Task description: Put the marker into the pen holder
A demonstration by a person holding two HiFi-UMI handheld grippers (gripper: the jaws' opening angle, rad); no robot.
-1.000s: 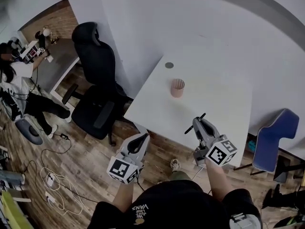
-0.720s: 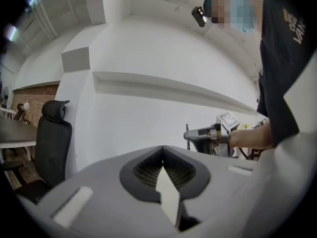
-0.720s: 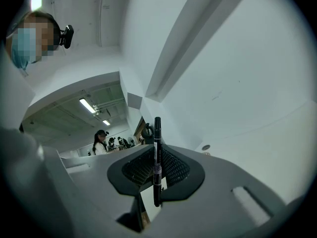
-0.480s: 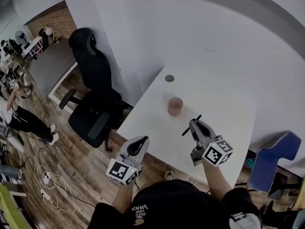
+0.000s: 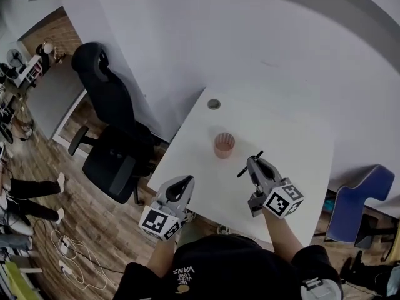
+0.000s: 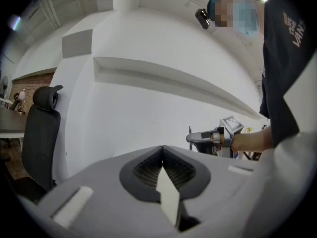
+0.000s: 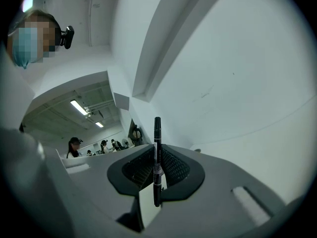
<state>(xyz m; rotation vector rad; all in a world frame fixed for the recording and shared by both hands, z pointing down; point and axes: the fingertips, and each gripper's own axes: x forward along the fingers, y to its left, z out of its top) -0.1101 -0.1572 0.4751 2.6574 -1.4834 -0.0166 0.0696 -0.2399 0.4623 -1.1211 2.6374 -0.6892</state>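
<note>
A pink ribbed pen holder (image 5: 224, 145) stands upright on the white table (image 5: 294, 142). My right gripper (image 5: 252, 162) hovers over the table to the holder's right, shut on a black marker (image 5: 249, 164) that lies crosswise between the jaws. In the right gripper view the marker (image 7: 157, 157) stands upright in the shut jaws of the right gripper (image 7: 156, 163). My left gripper (image 5: 183, 184) hangs at the table's near left edge; in the left gripper view the left gripper (image 6: 163, 152) has its jaws pressed together with nothing in them.
A round grey cable grommet (image 5: 214, 104) sits at the table's far left. A black office chair (image 5: 106, 124) stands left of the table, a blue chair (image 5: 355, 195) to the right. White walls close the far side. People's legs (image 5: 25, 192) show at far left.
The view has shifted: table and pen holder sit a little lower and more to the left. Both grippers keep nearly the same pose, the right one still holding the marker.
</note>
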